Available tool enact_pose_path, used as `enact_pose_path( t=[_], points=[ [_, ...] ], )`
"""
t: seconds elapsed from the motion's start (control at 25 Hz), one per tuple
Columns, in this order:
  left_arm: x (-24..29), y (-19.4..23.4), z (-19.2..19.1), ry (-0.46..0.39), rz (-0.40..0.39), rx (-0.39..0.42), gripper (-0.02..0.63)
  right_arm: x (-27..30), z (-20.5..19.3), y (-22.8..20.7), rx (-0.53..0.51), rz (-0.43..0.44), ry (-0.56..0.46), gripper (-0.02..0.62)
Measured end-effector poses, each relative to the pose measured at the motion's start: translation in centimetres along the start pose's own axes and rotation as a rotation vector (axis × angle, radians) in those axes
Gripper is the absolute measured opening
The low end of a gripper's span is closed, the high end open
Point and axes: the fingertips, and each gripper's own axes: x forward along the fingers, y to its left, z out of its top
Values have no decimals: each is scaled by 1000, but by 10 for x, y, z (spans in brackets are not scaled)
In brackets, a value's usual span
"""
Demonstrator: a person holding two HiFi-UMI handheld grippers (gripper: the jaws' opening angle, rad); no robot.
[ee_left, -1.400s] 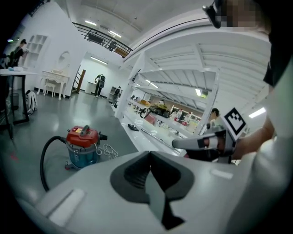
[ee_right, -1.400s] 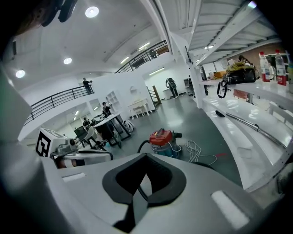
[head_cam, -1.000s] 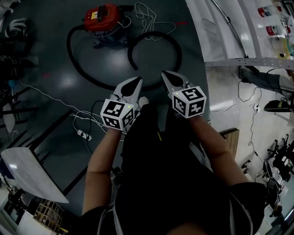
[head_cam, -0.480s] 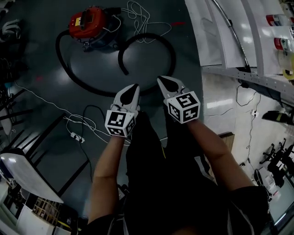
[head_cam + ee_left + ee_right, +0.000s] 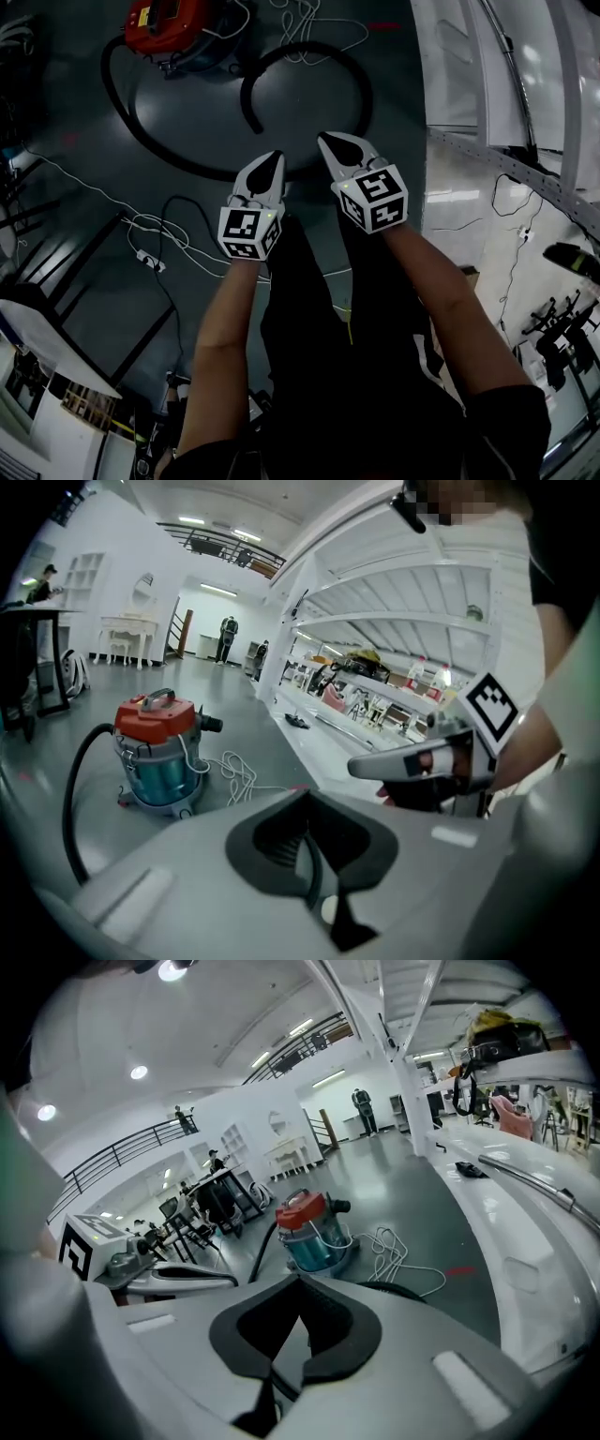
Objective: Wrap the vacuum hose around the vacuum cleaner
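The vacuum cleaner [image 5: 172, 26], a teal drum with a red lid, stands on the grey floor at the head view's top left; it also shows as the vacuum cleaner [image 5: 159, 757] and the vacuum cleaner [image 5: 314, 1232] in the two gripper views. Its black hose [image 5: 309, 56] leaves the drum, sweeps a wide loop over the floor and curls back to a free end near the hose tip [image 5: 251, 120]. My left gripper [image 5: 271, 161] and right gripper [image 5: 328, 142] hang side by side above the near part of the loop, both shut and empty.
A white power cord [image 5: 309, 23] lies tangled behind the vacuum. A white extension cable [image 5: 150, 239] with a socket strip trails at left near dark table legs. A long white shelf unit [image 5: 506, 84] runs along the right side.
Both grippers have dropped lower and moved toward the hose loop. The vacuum has shifted up and left in the head view as the head tilted.
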Motion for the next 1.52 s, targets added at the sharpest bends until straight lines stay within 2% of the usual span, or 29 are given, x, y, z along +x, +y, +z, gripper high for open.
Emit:
enact_pose_path(
  t=[0.24,0.48,0.72,1.0,1.2,1.52],
  points=[
    [23,20,-35,59,-59,157,8,45,-29,-12,-2,-2,11,-5],
    [49,58,-76,87,-57,180,8,91,-68,-21,-18,-17,27,-5],
    [84,89,-130,111,2,144,8,136,-96,-30,-44,-15,8,-5],
    [127,128,-189,158,48,134,8,190,-145,-52,-104,14,30,-5],
    [156,166,-227,198,121,108,8,228,-179,-83,-83,-8,54,-5],
    [198,215,-279,216,232,40,9,287,-223,-113,-67,-4,58,-5]
  ],
)
